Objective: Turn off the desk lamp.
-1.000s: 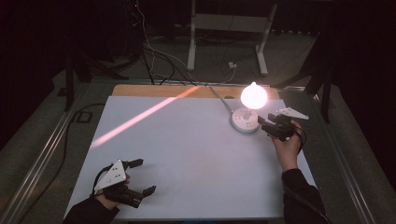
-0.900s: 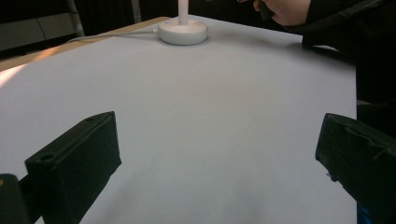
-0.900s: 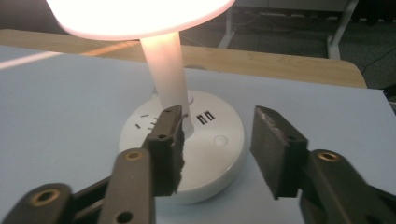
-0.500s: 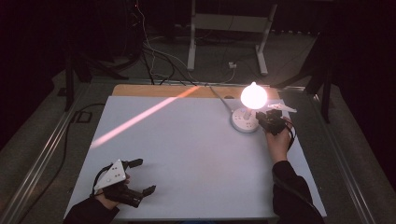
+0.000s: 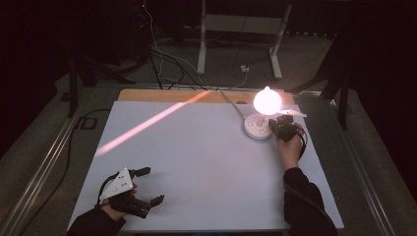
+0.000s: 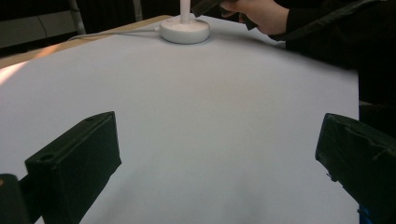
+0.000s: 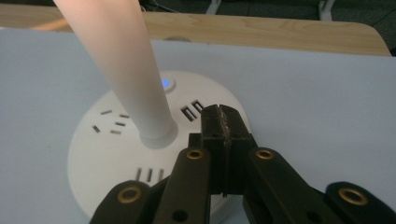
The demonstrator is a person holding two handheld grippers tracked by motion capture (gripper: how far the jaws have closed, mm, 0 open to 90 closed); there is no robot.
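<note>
Closed jaw against jaw with nothing between them, the right gripper (image 7: pixel 223 135) hovers over the near edge of a round white socket base (image 7: pixel 107 154), beside the lamp stem (image 7: pixel 121 65) rising from its middle. A blue-lit button (image 7: pixel 166 83) sits on the base's far side, past the stem. The glowing bulb (image 5: pixel 267 100) tops the stem. Well away from the base, the left gripper (image 5: pixel 147 186) rests spread wide on the white table (image 5: pixel 206 167). Judged from this, a press on the button seems in hand; the tips would need to reach beyond the stem.

right claw (image 5: pixel 275 125) moved in from beside the lamp base (image 5: pixel 255 130), now over its rim
</note>
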